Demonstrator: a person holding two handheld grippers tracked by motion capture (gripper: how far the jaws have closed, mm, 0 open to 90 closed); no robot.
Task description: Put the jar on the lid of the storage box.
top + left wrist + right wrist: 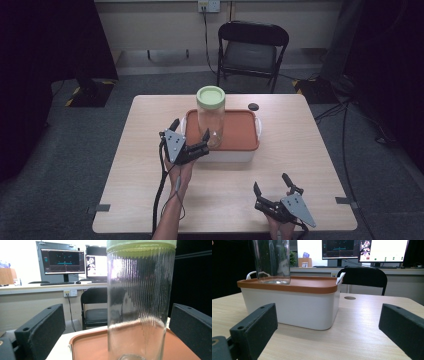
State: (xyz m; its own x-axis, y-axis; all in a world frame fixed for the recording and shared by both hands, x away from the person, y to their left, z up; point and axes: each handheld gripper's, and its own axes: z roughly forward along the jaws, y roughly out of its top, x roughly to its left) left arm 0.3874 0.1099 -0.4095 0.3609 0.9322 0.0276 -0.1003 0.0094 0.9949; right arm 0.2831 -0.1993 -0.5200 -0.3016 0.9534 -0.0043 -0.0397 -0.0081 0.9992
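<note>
One clear glass jar (210,120), tall, ribbed and closed with a pale green lid (210,95), is stood upright on the orange lid (240,131) of one white box (235,156), toward that lid's left end. The left gripper (190,134) is held at the jar with its jaws spread wide, one on each side of the glass and neither touching it. The right gripper (270,184) is positioned well apart from the box, nearer the person, jaws likewise spread and holding nothing.

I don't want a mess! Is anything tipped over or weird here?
Nothing has spilled. One oddity: the tall clear glass jar with a green lid stands upright on the white box's orange lid, perched rather than on the wooden table.
</note>
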